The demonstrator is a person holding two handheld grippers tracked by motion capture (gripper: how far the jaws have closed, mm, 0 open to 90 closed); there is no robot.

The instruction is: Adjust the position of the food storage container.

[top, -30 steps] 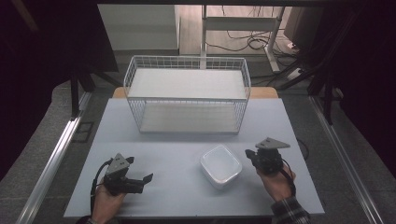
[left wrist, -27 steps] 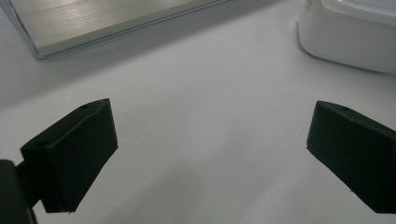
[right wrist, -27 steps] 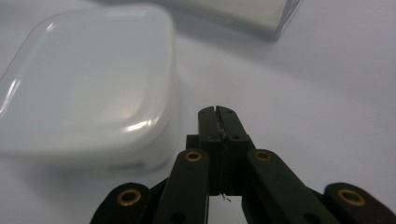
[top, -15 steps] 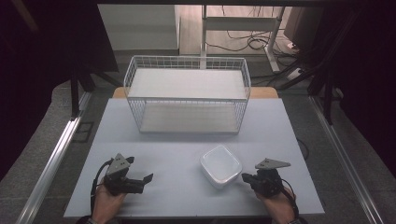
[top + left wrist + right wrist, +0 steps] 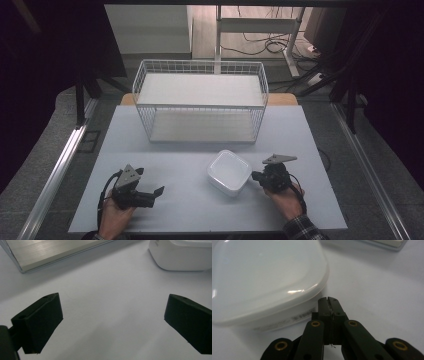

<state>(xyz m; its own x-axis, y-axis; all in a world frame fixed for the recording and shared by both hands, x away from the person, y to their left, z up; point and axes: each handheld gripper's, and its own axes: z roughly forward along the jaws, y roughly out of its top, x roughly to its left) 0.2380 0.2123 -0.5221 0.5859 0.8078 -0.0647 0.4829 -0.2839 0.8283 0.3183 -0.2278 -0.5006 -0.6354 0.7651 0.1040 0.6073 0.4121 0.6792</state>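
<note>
A white lidded plastic container [image 5: 229, 171] lies on the pale table, front of centre. My right gripper [image 5: 254, 176] is shut with nothing between its jaws, and its tips rest low just off the container's right side. In the right gripper view the closed tips [image 5: 328, 300] sit beside the container's rim [image 5: 262, 282]; whether they touch it I cannot tell. My left gripper [image 5: 156, 196] lies at the front left, held in a hand, jaws open and pointing right. The left gripper view shows its jaws [image 5: 113, 307] wide apart over bare table, with the container [image 5: 180, 255] farther off.
A white wire basket [image 5: 200, 107] with a shelf inside stands at the back of the table [image 5: 180, 210]. A brushed metal strip [image 5: 57, 252] runs across the top of the left gripper view. Dark floor, cables and stands surround the table.
The right gripper dropped back toward the near edge, then came forward and left, ending with its tips beside the container. The left gripper and the container have stayed put.
</note>
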